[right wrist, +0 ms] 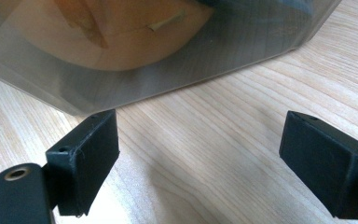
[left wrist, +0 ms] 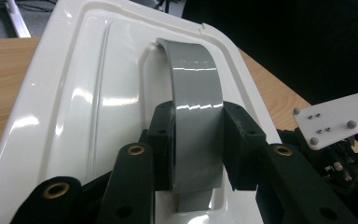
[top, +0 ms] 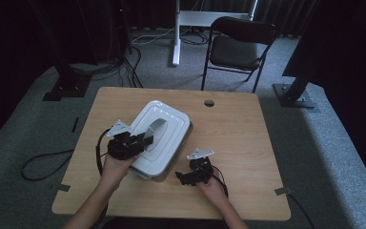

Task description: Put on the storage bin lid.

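High view: room was dim, walled by dark curtains, with a grey carpet floor (top: 314,143) under everything. Black stand feet (top: 293,95) sat on the carpet off the table's far corners, loose cables (top: 43,164) trailed at the left, and a white frame leg (top: 176,38) stood at the back. A black folding chair (top: 238,47) stood just beyond the table's far edge, right of centre.

The wooden table (top: 248,138) was light-grained, with a round cable hole (top: 209,102) near the far edge and tape tabs at both near corners.

A white lidded container (top: 171,129) lay left of the table's centre, turned at an angle, its near corner towards the near edge. A grey arched handle (top: 156,128) ran along the recess of its lid.

The left gripper (top: 145,141) reached in from the left edge side over the lid; in the left gripper view its jaws were clenched on the grey handle (left wrist: 198,121), pads pressed to both its sides above the glossy white lid (left wrist: 74,102).

The right gripper (top: 183,177) rested low near the near edge, just right of the container's near corner. In the right gripper view its jaws stood released and wide apart over bare wood (right wrist: 205,154), the container's translucent wall (right wrist: 121,70) just ahead, untouched.
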The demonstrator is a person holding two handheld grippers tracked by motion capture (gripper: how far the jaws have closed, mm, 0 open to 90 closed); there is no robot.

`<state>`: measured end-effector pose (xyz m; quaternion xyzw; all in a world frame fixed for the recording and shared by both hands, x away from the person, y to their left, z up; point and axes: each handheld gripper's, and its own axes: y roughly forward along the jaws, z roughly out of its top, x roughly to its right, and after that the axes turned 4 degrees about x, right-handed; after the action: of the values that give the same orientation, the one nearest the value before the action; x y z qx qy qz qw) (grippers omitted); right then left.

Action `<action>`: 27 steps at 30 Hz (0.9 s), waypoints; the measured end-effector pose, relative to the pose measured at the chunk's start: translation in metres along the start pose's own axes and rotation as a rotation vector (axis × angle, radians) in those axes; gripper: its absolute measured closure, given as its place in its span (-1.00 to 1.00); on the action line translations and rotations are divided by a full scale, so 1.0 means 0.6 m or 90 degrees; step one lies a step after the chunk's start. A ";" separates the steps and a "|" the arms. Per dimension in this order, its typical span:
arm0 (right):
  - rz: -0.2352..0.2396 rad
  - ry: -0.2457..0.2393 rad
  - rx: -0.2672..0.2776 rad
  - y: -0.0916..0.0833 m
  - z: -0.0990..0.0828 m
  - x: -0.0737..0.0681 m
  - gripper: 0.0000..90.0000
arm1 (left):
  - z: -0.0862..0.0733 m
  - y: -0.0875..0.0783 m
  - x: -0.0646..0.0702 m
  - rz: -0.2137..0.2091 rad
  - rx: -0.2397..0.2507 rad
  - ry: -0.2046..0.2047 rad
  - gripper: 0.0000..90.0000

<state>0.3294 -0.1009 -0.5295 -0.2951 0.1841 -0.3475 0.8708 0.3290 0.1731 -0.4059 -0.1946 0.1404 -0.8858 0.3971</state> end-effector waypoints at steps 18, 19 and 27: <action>0.004 0.002 0.002 -0.003 -0.002 0.003 -0.75 | -0.005 0.036 -0.011 -0.019 -0.043 -0.028 0.51; 0.002 0.002 0.002 -0.004 -0.002 0.003 -0.75 | -0.006 0.037 -0.013 -0.019 -0.045 -0.033 0.51; 0.003 0.002 0.002 -0.004 -0.001 0.003 -0.75 | -0.010 0.039 -0.013 -0.007 -0.047 -0.037 0.50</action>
<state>0.3291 -0.1038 -0.5288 -0.2925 0.1857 -0.3463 0.8718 0.3463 0.1645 -0.4223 -0.2359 0.1602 -0.8761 0.3887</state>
